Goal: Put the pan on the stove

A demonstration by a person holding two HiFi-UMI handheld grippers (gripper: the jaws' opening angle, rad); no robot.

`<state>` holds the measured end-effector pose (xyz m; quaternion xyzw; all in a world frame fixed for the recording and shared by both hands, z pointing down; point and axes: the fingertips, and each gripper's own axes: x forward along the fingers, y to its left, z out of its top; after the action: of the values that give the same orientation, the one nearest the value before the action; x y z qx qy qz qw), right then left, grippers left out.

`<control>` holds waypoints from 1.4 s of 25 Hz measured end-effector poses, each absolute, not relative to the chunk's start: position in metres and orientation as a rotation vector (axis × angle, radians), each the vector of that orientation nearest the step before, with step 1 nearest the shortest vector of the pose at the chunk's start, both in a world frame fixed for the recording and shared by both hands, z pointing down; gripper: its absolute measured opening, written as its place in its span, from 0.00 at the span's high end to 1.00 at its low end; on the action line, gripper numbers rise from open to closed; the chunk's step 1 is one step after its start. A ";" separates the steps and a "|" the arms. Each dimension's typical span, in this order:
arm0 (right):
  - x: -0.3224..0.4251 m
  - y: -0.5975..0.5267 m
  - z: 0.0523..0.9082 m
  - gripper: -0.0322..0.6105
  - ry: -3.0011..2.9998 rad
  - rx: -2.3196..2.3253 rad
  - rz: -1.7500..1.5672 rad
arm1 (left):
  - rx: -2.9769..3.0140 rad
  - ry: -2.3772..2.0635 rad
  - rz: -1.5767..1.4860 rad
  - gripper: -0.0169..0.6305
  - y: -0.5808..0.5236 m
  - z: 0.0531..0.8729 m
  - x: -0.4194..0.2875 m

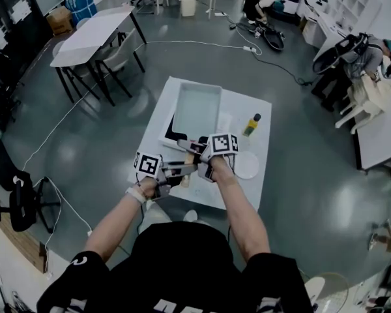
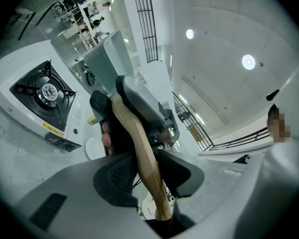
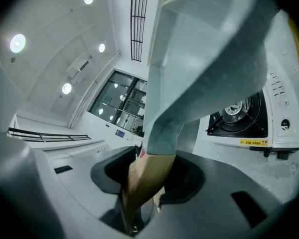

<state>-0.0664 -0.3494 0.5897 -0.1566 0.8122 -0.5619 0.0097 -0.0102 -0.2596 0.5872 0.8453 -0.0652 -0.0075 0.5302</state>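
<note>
So, the pan (image 1: 197,108) is up in the air over the table (image 1: 238,194), hanging above the stove (image 2: 42,96) but not down on it yet. The left gripper (image 2: 147,172) and the right gripper (image 3: 149,177) are both clamped on its wooden handle (image 2: 139,148), with the right one nearer the pan body. My take: all the weight hangs way out front, so keep both grips firm and lower them together or it'll dip. Line the pan's middle up with the burner (image 3: 236,111), level it, then come straight down onto the grate. Don't let go until it sits flat. Mind the bottle (image 1: 252,124) near the stove.
</note>
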 end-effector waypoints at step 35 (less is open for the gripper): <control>-0.078 -0.355 0.601 0.73 2.505 -0.561 -1.764 | 1.981 -0.102 -0.034 0.79 -0.261 0.593 -0.025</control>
<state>-0.0780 -0.3551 0.6014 -0.1802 0.8041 -0.5664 0.0132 -0.0251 -0.2611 0.5931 0.8358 -0.0429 -0.0144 0.5471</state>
